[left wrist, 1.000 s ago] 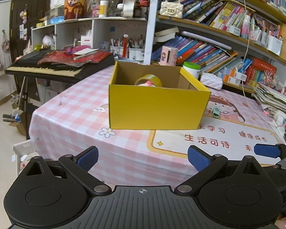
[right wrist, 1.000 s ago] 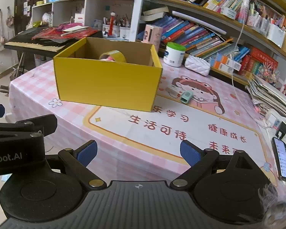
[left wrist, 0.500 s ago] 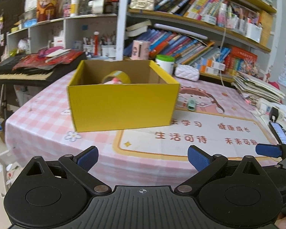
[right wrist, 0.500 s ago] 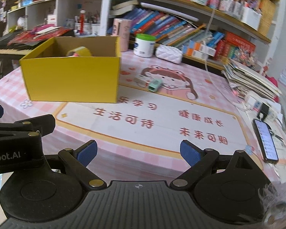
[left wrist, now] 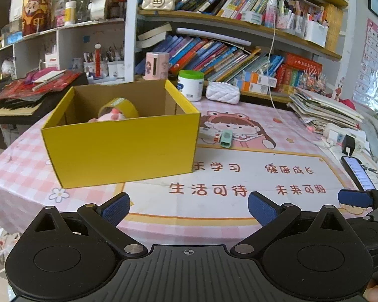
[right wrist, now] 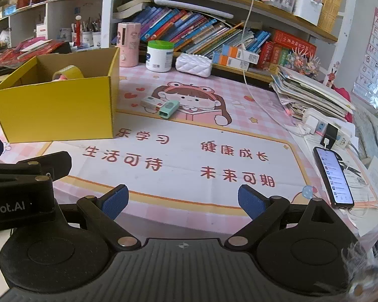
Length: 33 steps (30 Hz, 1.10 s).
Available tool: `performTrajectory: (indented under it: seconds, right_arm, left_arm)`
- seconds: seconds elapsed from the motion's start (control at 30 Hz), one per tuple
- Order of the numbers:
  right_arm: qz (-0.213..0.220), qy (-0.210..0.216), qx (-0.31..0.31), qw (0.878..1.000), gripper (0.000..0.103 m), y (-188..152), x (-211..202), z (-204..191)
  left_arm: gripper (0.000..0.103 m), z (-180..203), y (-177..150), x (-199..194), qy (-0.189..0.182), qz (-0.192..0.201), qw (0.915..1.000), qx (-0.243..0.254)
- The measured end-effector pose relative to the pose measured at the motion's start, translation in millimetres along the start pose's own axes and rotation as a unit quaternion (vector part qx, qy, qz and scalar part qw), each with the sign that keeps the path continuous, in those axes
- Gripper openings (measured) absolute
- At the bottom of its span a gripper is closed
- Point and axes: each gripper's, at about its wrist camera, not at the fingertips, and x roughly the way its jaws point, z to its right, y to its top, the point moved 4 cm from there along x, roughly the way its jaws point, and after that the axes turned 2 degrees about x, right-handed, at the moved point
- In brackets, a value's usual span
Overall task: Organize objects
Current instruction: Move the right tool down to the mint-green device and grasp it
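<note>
Here, left wrist view: left gripper [left wrist: 188, 206] gapes empty, short of the box [left wrist: 121, 146] holding tape [left wrist: 119, 105]. Right wrist view: right gripper [right wrist: 182, 198] likewise spread; green case [right wrist: 169, 107] touches the white case [right wrist: 151, 102] beside the box. Best approach low, straddling one case only.

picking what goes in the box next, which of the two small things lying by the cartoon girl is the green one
The mint-green case, the one farther from the yellow box. The white box with the red mark touches it on the yellow box's side.
</note>
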Motion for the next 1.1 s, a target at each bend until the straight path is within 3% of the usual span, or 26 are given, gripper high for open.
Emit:
performTrajectory:
  seconds: [0.5, 1.1]
  right_arm:
    - [-0.001, 0.01, -0.004, 1.0, 0.094, 15, 23, 10]
    - [0.005, 0.044, -0.04, 0.998, 0.094, 73, 84, 39]
  left_arm:
    - [0.101, 9, 13, 21, 0.016, -0.004, 0.9998, -0.007]
    - [0.101, 27, 55, 71, 0.048, 0.011, 0.9976, -0.047]
